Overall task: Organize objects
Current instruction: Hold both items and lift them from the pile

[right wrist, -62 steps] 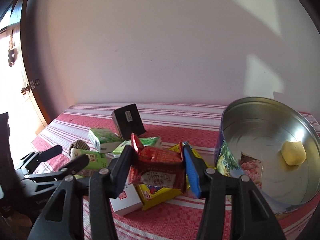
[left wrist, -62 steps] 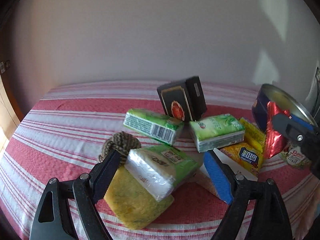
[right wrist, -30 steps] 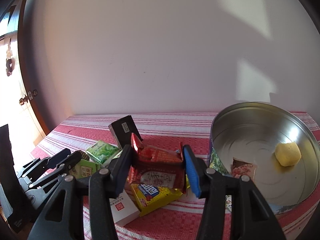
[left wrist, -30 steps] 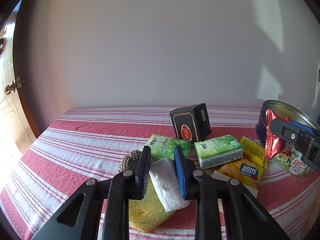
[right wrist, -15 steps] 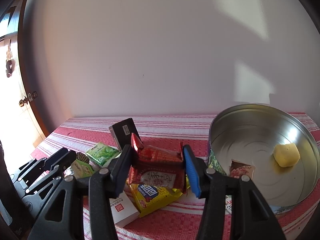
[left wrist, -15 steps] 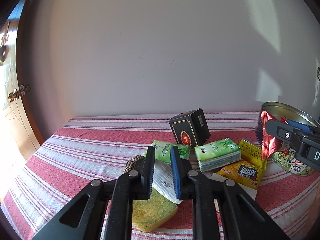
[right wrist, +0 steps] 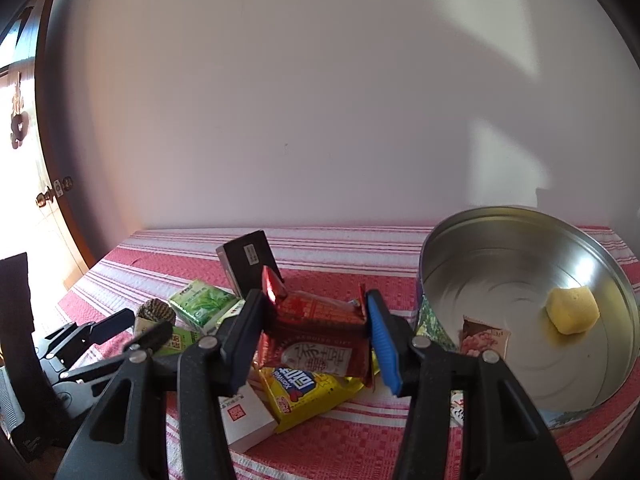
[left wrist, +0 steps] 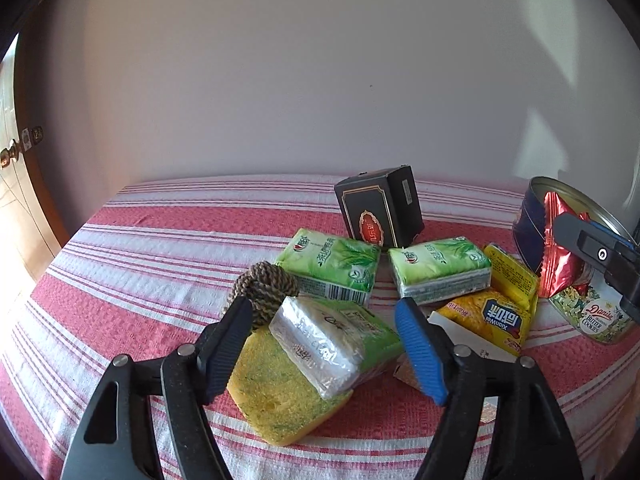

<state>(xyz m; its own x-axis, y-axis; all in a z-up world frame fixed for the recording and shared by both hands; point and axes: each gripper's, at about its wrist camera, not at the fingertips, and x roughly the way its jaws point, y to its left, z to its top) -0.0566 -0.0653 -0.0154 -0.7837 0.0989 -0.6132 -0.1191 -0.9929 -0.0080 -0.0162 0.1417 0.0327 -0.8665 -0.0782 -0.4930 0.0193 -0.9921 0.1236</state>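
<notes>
The left claw (left wrist: 324, 344) is opening astride the tissue pack (left wrist: 336, 340), whose long axis lies skewed between its jaws.

I see the striped counter (left wrist: 152, 264) carrying a yellow sponge (left wrist: 276, 396) lower centre, a rope ball (left wrist: 262, 292), green tissue packs (left wrist: 332, 264) mid-frame and a tin (left wrist: 528, 224) far right.
</notes>
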